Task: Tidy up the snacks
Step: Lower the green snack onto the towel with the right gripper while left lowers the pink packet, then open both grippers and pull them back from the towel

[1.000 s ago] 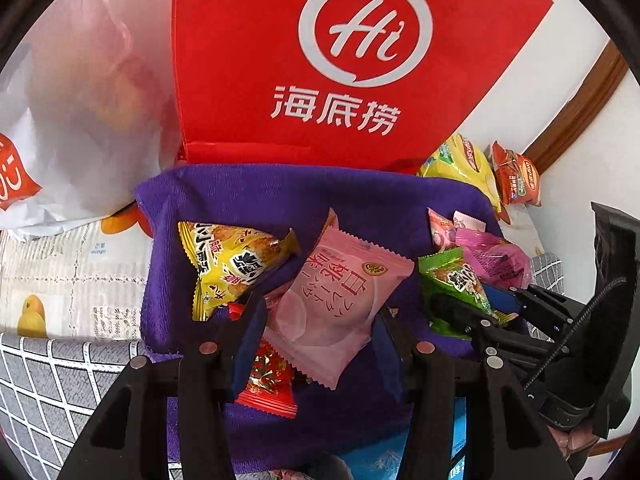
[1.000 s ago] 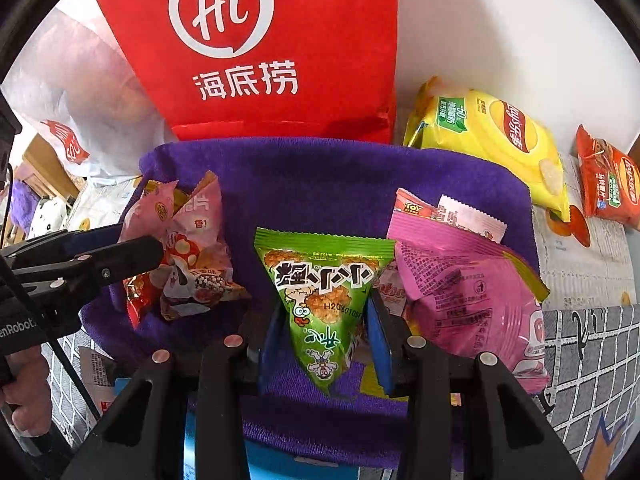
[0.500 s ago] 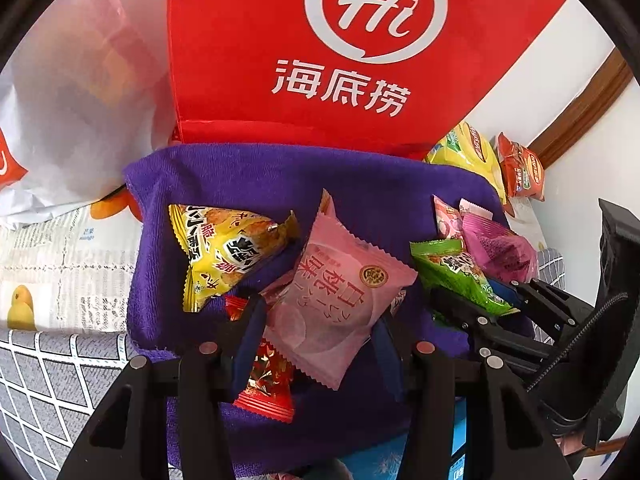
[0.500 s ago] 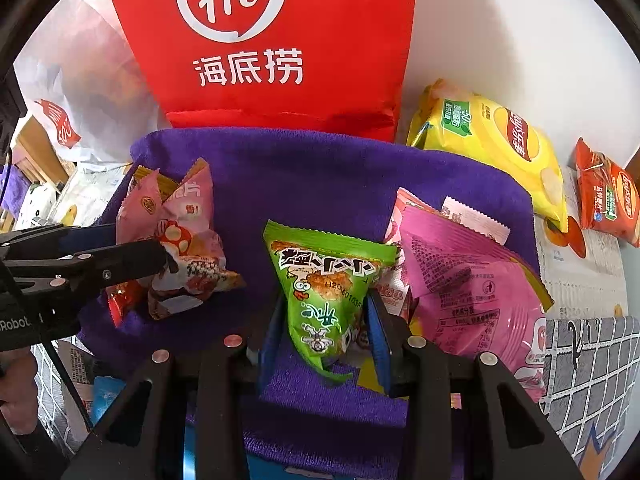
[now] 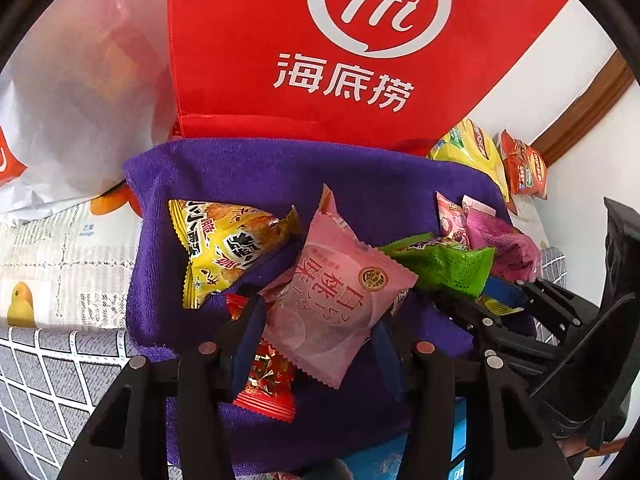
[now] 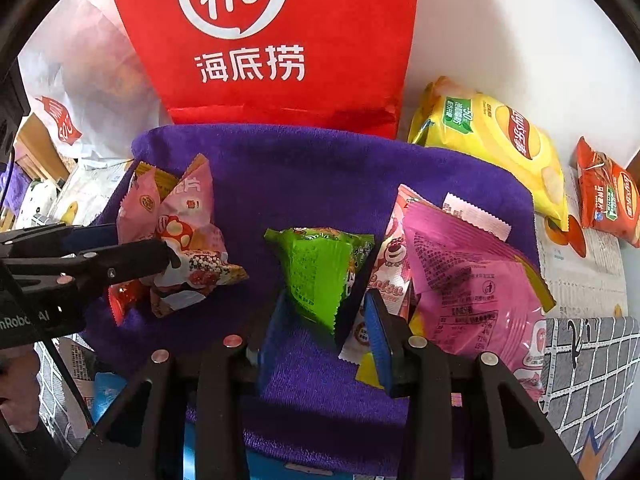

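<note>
My left gripper (image 5: 316, 320) is shut on a pink peach snack packet (image 5: 336, 300) and holds it above a purple cloth (image 5: 280, 176). My right gripper (image 6: 324, 320) is shut on a green triangular snack packet (image 6: 320, 268), also over the cloth (image 6: 300, 168); the packet has twisted so its back faces me. A yellow triangular packet (image 5: 224, 248) and a red packet (image 5: 268, 384) lie on the cloth at the left. A magenta packet (image 6: 468, 280) and a strawberry-bear packet (image 6: 392, 264) lie at the right. The green packet also shows in the left wrist view (image 5: 444, 264).
A red bag with a white logo (image 5: 320, 48) stands behind the cloth. A white plastic bag (image 5: 72, 92) lies at the left. A yellow chip bag (image 6: 492, 140) and an orange chip bag (image 6: 608, 196) lie at the right by the wall. The table has a printed and checked cover (image 5: 48, 280).
Both grippers have moved forward toward the red bag with their packets. The green packet has turned in the right gripper, its printed front now facing away.
</note>
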Tool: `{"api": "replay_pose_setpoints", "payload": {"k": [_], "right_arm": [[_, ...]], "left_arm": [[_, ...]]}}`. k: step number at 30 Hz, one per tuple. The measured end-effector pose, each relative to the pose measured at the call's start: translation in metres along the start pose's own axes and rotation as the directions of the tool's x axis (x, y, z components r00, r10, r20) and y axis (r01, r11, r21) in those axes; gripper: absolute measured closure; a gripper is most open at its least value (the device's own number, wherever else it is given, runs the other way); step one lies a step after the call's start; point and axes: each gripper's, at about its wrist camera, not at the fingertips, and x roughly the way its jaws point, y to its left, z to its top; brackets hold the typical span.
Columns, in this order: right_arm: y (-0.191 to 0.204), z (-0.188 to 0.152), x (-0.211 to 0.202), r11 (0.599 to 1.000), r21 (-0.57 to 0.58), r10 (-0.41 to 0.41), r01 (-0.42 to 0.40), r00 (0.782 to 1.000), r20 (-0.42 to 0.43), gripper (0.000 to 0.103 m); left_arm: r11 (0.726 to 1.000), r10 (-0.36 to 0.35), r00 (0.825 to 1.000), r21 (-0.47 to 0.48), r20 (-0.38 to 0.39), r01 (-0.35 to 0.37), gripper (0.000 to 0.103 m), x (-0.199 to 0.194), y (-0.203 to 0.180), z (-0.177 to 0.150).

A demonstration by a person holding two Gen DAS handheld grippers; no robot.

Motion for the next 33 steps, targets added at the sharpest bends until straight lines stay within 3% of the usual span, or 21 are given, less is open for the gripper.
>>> {"api": "replay_pose_setpoints", "payload": {"k": [4, 11, 14, 21, 33], "right_arm": [[-0.001, 0.002, -0.006, 1.000, -0.001, -0.006, 0.006, 1.000, 0.012, 0.060], [0.002, 0.004, -0.027, 1.000, -0.021, -0.002, 0.003, 0.998, 0.067, 0.051], [0.002, 0.006, -0.035, 1.000, -0.025, -0.003, 0.005, 0.996, 0.084, 0.046], [0.004, 0.007, -0.048, 1.000, -0.027, 0.006, -0.003, 0.994, 0.111, 0.046], [-0.001, 0.000, -0.097, 0.998, 0.051, 0.009, -0.020, 0.977, 0.213, 0.046]], "left_arm": [[1.000, 0.008, 1.000, 0.004, -0.007, -0.007, 0.050, -0.001, -0.001, 0.000], [1.000, -0.005, 1.000, 0.012, -0.012, 0.005, 0.034, -0.004, -0.006, 0.000], [1.000, -0.007, 1.000, 0.017, 0.000, 0.007, 0.025, -0.008, -0.007, 0.000], [1.000, 0.002, 0.998, 0.030, 0.061, -0.003, 0.017, -0.030, -0.008, 0.002], [0.999, 0.020, 0.991, 0.043, 0.132, -0.026, 0.017, -0.069, -0.012, 0.001]]}}
